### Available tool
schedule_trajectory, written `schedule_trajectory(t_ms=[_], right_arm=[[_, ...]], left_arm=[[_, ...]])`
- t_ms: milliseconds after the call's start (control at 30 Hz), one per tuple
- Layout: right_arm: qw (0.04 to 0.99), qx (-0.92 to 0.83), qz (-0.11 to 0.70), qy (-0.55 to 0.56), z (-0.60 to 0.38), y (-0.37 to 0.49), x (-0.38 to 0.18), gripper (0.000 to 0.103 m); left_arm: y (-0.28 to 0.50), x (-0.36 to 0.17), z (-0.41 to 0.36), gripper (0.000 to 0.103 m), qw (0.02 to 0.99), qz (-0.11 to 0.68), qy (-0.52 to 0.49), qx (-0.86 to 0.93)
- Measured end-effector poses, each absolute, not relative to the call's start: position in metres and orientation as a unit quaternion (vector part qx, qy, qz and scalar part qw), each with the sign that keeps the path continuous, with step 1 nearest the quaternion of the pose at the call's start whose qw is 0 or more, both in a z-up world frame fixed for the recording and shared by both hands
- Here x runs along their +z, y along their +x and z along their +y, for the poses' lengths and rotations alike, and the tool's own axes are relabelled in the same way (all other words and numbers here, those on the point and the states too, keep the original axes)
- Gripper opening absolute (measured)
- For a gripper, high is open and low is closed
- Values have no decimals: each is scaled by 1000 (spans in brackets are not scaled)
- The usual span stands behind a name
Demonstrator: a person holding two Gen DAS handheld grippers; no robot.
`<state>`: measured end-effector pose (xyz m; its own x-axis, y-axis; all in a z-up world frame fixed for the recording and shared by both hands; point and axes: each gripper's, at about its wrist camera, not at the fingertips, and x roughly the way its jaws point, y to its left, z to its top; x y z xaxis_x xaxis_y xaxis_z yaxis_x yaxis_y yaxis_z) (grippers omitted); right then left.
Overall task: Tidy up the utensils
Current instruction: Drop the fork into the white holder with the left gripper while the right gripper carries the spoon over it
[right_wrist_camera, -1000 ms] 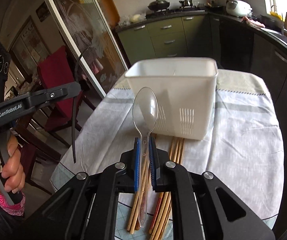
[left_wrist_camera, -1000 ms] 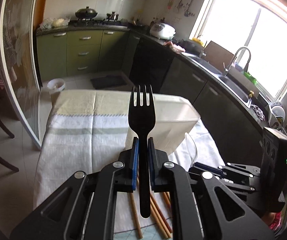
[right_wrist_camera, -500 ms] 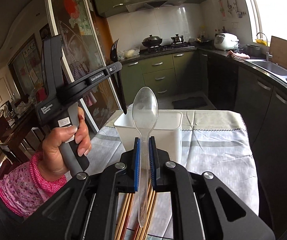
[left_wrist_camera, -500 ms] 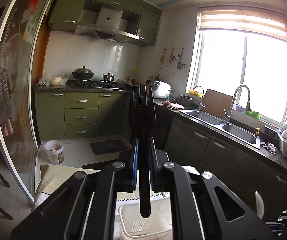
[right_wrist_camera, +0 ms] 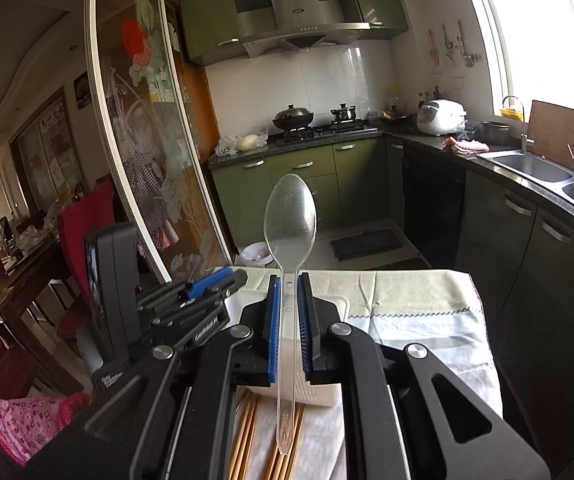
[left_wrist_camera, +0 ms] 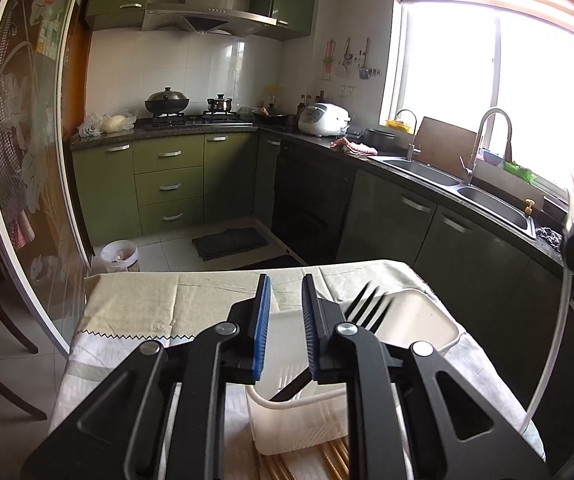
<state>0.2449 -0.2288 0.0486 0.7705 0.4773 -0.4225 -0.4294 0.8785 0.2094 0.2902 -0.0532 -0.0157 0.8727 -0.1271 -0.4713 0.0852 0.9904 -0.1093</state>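
Observation:
My left gripper (left_wrist_camera: pixel 285 322) is open and empty, above the near rim of the white plastic utensil basket (left_wrist_camera: pixel 423 320). A black plastic fork (left_wrist_camera: pixel 363 308) leans inside the basket, tines up, clear of my fingers. My right gripper (right_wrist_camera: pixel 289 320) is shut on a clear plastic spoon (right_wrist_camera: pixel 290 220), held upright with its bowl up, near the basket (right_wrist_camera: pixel 327 394). The left gripper (right_wrist_camera: pixel 191 300) shows at the left of the right wrist view. Wooden chopsticks (right_wrist_camera: pixel 247 436) lie on the cloth in front of the basket, also in the left wrist view (left_wrist_camera: pixel 339 456).
The table (left_wrist_camera: pixel 135 312) has a pale cloth. Beyond it are green kitchen cabinets (left_wrist_camera: pixel 167 184), a dark counter with a sink (left_wrist_camera: pixel 487 196) on the right, a glass sliding door (left_wrist_camera: pixel 27 160) on the left and a red chair (right_wrist_camera: pixel 83 224).
My left gripper tilted down over the basket and opened, letting go of the black fork, which now leans in the basket. My right gripper still holds the spoon, moved closer to the basket.

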Motion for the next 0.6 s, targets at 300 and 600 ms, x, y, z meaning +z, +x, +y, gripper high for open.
schedule_trajectory(t_ms=[300,600], right_arm=[[968,198,141,67,-209,297,76,10],[966,184,178,49,-193,331,23,10]], left_arm=[[245,-10,-39,21,965,254,-42,-55],[216,-16,-34,21,961,272,-7,-56]])
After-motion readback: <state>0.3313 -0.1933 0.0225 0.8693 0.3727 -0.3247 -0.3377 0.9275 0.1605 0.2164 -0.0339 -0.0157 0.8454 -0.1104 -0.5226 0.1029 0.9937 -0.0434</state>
